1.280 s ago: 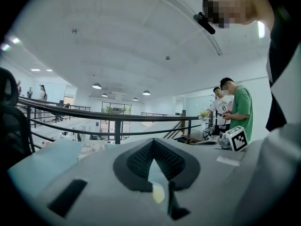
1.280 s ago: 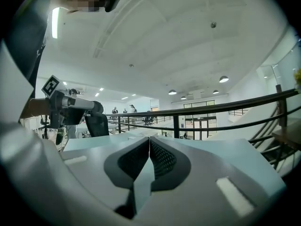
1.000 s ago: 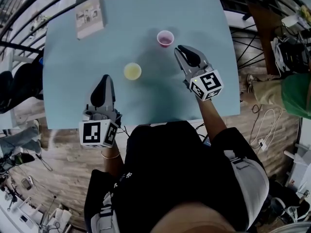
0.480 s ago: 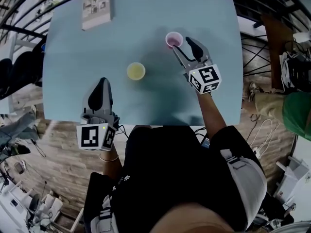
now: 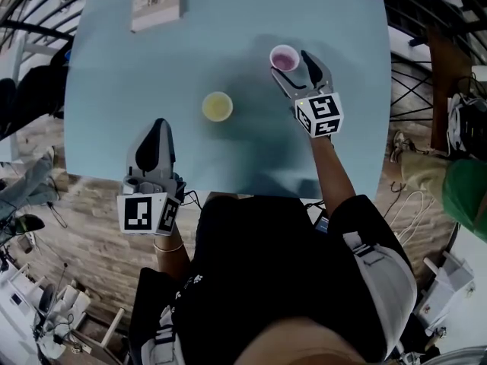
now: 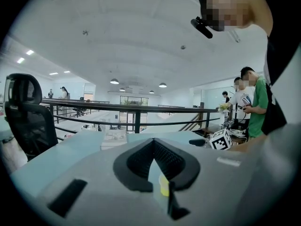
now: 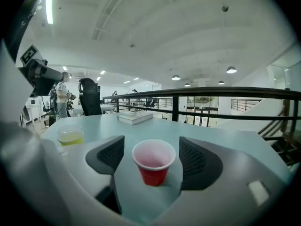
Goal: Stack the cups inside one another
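A small red cup [image 5: 284, 58] stands upright on the pale blue table [image 5: 114, 90], toward the far right. My right gripper [image 5: 293, 65] is open around it. In the right gripper view the red cup [image 7: 153, 163] sits between the two black pads [image 7: 109, 155] with a gap on each side. Those jaws have just been opening, and nothing presses on the cup. A yellow cup [image 5: 218, 106] stands near the table's middle, to the left of the red one. My left gripper [image 5: 157, 131] rests near the front edge, jaws together and empty, short of the yellow cup [image 6: 163, 186].
A thin booklet [image 5: 156, 2] lies at the table's far left corner. A black railing [image 7: 197, 95] runs behind the far edge. An office chair [image 6: 26, 119] stands off to the left, and people [image 6: 249, 102] stand beyond the right side.
My right gripper has moved forward to the red cup and its jaws have spread from nearly shut to wide, now straddling the cup. The left gripper has shifted only slightly.
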`<action>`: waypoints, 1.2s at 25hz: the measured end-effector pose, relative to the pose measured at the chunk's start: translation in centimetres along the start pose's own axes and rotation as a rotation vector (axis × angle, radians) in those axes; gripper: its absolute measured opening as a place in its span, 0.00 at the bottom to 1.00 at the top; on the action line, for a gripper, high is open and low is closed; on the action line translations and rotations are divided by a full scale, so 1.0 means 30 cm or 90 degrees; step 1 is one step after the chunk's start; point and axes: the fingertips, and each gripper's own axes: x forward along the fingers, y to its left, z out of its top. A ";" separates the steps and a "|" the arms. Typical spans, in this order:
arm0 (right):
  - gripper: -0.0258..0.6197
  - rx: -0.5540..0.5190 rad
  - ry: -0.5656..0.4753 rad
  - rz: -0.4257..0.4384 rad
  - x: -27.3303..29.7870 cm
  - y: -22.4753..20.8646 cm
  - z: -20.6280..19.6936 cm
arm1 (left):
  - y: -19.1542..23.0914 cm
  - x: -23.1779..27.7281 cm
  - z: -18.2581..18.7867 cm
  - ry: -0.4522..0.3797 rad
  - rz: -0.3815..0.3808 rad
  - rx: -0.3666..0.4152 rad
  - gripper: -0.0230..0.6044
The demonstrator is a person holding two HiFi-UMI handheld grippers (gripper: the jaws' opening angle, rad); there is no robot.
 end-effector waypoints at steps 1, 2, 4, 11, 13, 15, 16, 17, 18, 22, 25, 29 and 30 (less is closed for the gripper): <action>0.60 -0.006 0.005 -0.001 0.010 -0.002 -0.008 | 0.005 -0.002 -0.010 0.010 0.005 0.003 0.01; 0.62 -0.009 0.010 0.000 0.019 -0.003 -0.017 | 0.009 -0.004 -0.017 0.017 0.007 0.008 0.01; 0.62 -0.009 0.019 0.004 0.035 -0.001 -0.034 | 0.012 -0.010 -0.028 0.026 0.010 0.009 0.01; 0.62 -0.019 0.032 0.008 0.079 0.007 -0.063 | 0.035 -0.013 -0.043 0.034 0.018 0.006 0.01; 0.58 -0.023 0.035 0.008 0.084 0.010 -0.067 | 0.042 -0.016 -0.045 0.035 0.021 0.006 0.01; 0.57 -0.023 0.036 0.007 0.085 0.007 -0.068 | 0.044 -0.018 -0.046 0.034 0.021 0.005 0.01; 0.57 -0.023 0.037 0.005 0.084 0.005 -0.067 | 0.043 -0.019 -0.044 0.033 0.021 0.004 0.01; 0.57 -0.023 0.038 0.004 0.083 0.003 -0.066 | 0.044 -0.020 -0.042 0.031 0.021 0.003 0.01; 0.57 -0.024 0.039 0.002 0.083 0.003 -0.065 | 0.046 -0.020 -0.041 0.029 0.022 0.003 0.01; 0.57 -0.015 0.036 -0.002 0.082 0.003 -0.060 | 0.051 -0.022 -0.041 0.026 0.021 0.002 0.01; 0.57 -0.007 0.032 -0.002 0.073 0.005 -0.049 | 0.047 -0.029 -0.046 0.027 0.019 0.000 0.01; 0.57 0.003 0.022 0.001 0.058 0.021 -0.020 | 0.055 -0.035 -0.040 0.022 0.021 -0.002 0.01; 0.57 0.009 0.019 0.003 0.054 0.027 -0.012 | 0.056 -0.038 -0.039 0.021 0.021 -0.002 0.01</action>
